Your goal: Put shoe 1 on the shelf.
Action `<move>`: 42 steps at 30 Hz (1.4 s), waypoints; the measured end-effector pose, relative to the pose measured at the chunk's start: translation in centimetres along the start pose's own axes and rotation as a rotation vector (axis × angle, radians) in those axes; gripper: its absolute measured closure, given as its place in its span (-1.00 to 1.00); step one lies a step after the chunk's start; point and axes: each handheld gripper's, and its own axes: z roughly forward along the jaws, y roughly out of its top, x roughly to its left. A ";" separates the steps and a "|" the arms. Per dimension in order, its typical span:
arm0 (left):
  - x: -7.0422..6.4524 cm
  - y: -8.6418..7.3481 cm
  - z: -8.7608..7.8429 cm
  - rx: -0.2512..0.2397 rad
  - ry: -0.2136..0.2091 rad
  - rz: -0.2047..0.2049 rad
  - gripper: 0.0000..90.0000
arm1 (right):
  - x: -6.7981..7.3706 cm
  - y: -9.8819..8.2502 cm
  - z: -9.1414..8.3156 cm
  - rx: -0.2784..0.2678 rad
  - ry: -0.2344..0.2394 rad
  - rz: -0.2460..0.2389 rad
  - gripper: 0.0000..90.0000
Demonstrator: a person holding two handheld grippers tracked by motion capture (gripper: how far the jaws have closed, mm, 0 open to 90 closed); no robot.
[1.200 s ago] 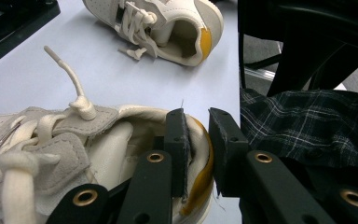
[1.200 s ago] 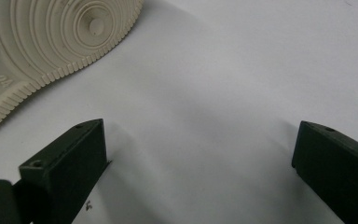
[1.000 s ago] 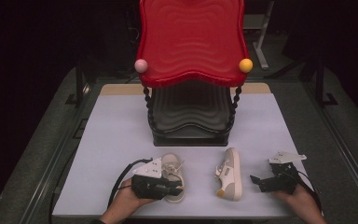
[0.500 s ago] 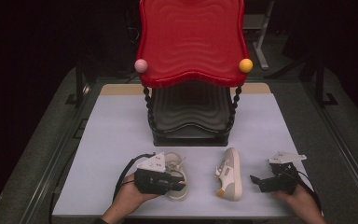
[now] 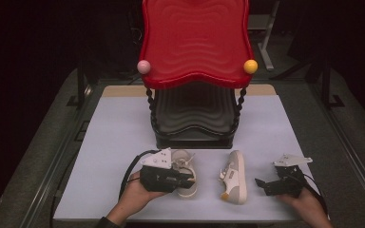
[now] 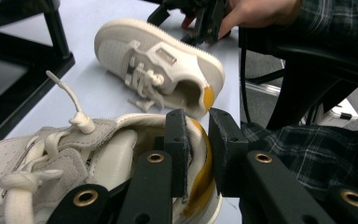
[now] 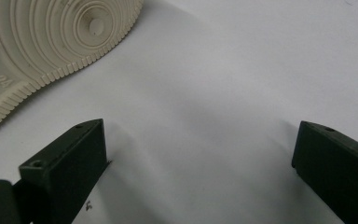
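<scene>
Two small cream sneakers are on the pale table [image 5: 119, 137]. My left gripper [image 5: 186, 179] is shut on the heel of the left sneaker [image 5: 183, 159]. In the left gripper view the gripper [image 6: 200, 140] pinches the heel collar with its orange tab, and the left sneaker [image 6: 51, 158] looks slightly lifted. The right sneaker [image 5: 233, 178] lies on its side, sole toward my right gripper [image 5: 262, 185]. That gripper [image 7: 200, 140] rests low over the table, open and empty, with the right sneaker's ribbed sole [image 7: 51, 37] at the upper left.
A stand with a red wavy top shelf [image 5: 195, 42] and black lower shelves [image 5: 192, 118] rises at the table's middle back. A pink ball [image 5: 144, 66] and a yellow ball [image 5: 250, 66] sit on its posts. Dark floor surrounds the table.
My left gripper has risen a little and shifted right and away with the sneaker's heel in it. The right gripper and the right sneaker have stayed put.
</scene>
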 end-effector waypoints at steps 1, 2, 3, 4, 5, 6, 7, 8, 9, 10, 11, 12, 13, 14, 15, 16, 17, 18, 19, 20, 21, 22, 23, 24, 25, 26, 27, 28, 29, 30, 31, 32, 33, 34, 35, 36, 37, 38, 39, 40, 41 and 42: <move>0.0 0.2 0.1 -0.003 -0.002 0.004 0.73 | 0.0 0.0 0.0 0.000 0.000 0.000 -0.95; 0.1 0.6 0.3 -0.005 -0.003 0.010 0.73 | 0.0 0.0 0.0 0.000 0.000 0.000 -0.95; 0.1 0.6 0.3 -0.005 -0.003 0.010 0.73 | 0.0 0.0 0.0 0.000 0.000 0.000 -0.95; 0.1 0.8 0.4 -0.006 -0.002 0.016 0.73 | 0.0 0.0 0.0 0.000 0.000 0.000 -0.95; 0.1 1.0 0.4 -0.004 -0.002 0.019 0.73 | 0.0 0.0 0.0 0.000 0.000 0.000 -0.95; 0.2 1.2 0.5 -0.008 -0.004 0.025 0.73 | 0.0 0.0 0.0 0.000 0.000 0.000 -0.95; 0.2 1.4 0.5 -0.010 -0.003 0.026 0.73 | 0.0 0.0 0.0 0.000 0.000 0.000 -0.95; 0.2 1.7 0.5 -0.013 -0.002 0.030 0.73 | 0.0 0.0 0.0 0.000 0.000 0.000 -0.95; 0.2 2.0 0.6 -0.014 -0.001 0.036 0.73 | 0.0 0.0 0.0 0.000 0.000 0.000 -0.95; 0.2 2.0 0.6 -0.014 -0.001 0.036 0.73 | 0.0 0.0 0.0 0.000 0.000 0.000 -0.95; 0.3 2.2 0.6 -0.017 -0.003 0.037 0.73 | 0.0 0.0 0.0 0.000 0.000 0.001 -0.95; 0.4 2.6 0.7 -0.026 -0.004 0.045 0.73 | 0.0 0.0 0.0 0.000 0.000 0.000 -0.95; 0.5 2.8 0.7 -0.027 -0.005 0.049 0.73 | 0.0 0.0 0.0 0.000 0.000 0.001 -0.95; 0.5 2.8 0.7 -0.027 -0.005 0.049 0.73 | 0.0 0.0 0.0 0.000 0.000 0.000 -0.95; 0.6 3.0 0.8 -0.028 -0.006 0.052 0.73 | 0.0 0.0 0.0 0.000 0.000 0.000 -0.95; 0.6 3.2 0.9 -0.027 -0.004 0.056 0.73 | 0.0 0.0 0.0 0.000 0.000 0.001 -0.95; 0.7 3.3 0.9 -0.027 -0.004 0.059 0.73 | 0.0 0.0 0.0 0.000 0.000 0.001 -0.95; 0.7 3.5 0.9 -0.028 -0.004 0.063 0.73 | 0.0 0.0 0.0 0.000 0.000 0.001 -0.95; 0.8 3.8 1.0 -0.032 -0.005 0.067 0.73 | 0.0 0.0 0.0 0.000 0.000 0.001 -0.95; 0.8 3.8 1.0 -0.032 -0.005 0.067 0.73 | 0.0 0.0 0.0 0.000 0.000 0.000 -0.95; 1.0 4.1 1.0 -0.033 -0.003 0.070 0.73 | 0.0 0.0 0.0 0.000 0.000 0.001 -0.95; 1.0 4.2 1.0 -0.033 -0.002 0.072 0.73 | 0.0 0.0 0.0 0.000 0.000 0.000 -0.95; 1.0 4.2 1.0 -0.033 -0.002 0.072 0.73 | 0.0 0.0 0.0 0.000 0.000 0.000 -0.95; 1.1 4.4 1.0 -0.037 -0.002 0.074 0.73 | 0.0 0.0 0.0 0.000 0.000 0.000 -0.95; 1.1 4.5 1.0 -0.038 -0.002 0.076 0.73 | 0.0 0.0 0.0 0.000 0.000 0.001 -0.95; 1.1 4.8 1.0 -0.040 0.000 0.084 0.73 | 0.0 0.0 0.0 0.000 0.000 0.000 -0.95; 1.1 5.0 1.0 -0.042 -0.001 0.085 0.73 | 0.0 0.0 0.0 0.000 0.000 0.000 -0.95; 1.1 5.2 1.0 -0.042 0.000 0.088 0.73 | 0.0 0.0 0.0 0.000 0.000 0.000 -0.95; 1.1 5.2 1.0 -0.042 0.000 0.088 0.73 | 0.0 0.0 0.0 0.000 0.000 0.000 -0.95; 1.1 5.6 0.9 -0.042 0.004 0.096 0.73 | 0.0 0.0 0.0 0.000 0.000 0.000 -0.95; 1.1 5.6 0.9 -0.042 0.004 0.096 0.73 | 0.0 0.0 0.0 0.000 0.000 0.000 -0.95; 1.2 5.9 0.8 -0.046 0.007 0.105 0.73 | 0.0 0.0 0.0 0.000 0.000 0.000 -0.95; 1.3 6.1 0.7 -0.046 0.008 0.108 0.73 | 0.0 0.0 0.0 0.000 0.000 0.000 -0.95; 1.3 6.1 0.7 -0.046 0.008 0.108 0.73 | 0.0 0.0 0.0 0.000 0.000 0.000 -0.95; 1.3 6.3 0.6 -0.052 0.010 0.108 0.73 | 0.0 0.0 0.0 0.000 0.000 0.000 -0.95; 1.3 6.5 0.6 -0.052 0.015 0.109 0.73 | 0.0 0.0 0.0 0.000 0.000 0.000 -0.95; 1.4 6.7 0.5 -0.056 0.018 0.113 0.73 | 0.0 0.0 0.0 0.000 0.000 0.001 -0.95; 1.5 6.8 0.4 -0.054 0.017 0.118 0.73 | 0.0 0.0 0.0 0.000 0.000 0.000 -0.95; 1.5 7.1 0.4 -0.058 0.014 0.116 0.73 | 0.0 0.0 0.0 -0.001 0.000 -0.001 -0.95; 1.6 7.3 0.3 -0.055 0.013 0.118 0.73 | 0.0 0.0 0.0 0.000 0.000 0.000 -0.95; 1.6 7.5 0.3 -0.052 0.013 0.124 0.73 | 0.0 0.0 0.0 0.000 0.000 0.000 -0.95; 1.6 7.7 0.3 -0.050 0.013 0.128 0.73 | 0.0 0.0 0.0 -0.001 0.000 -0.001 -0.95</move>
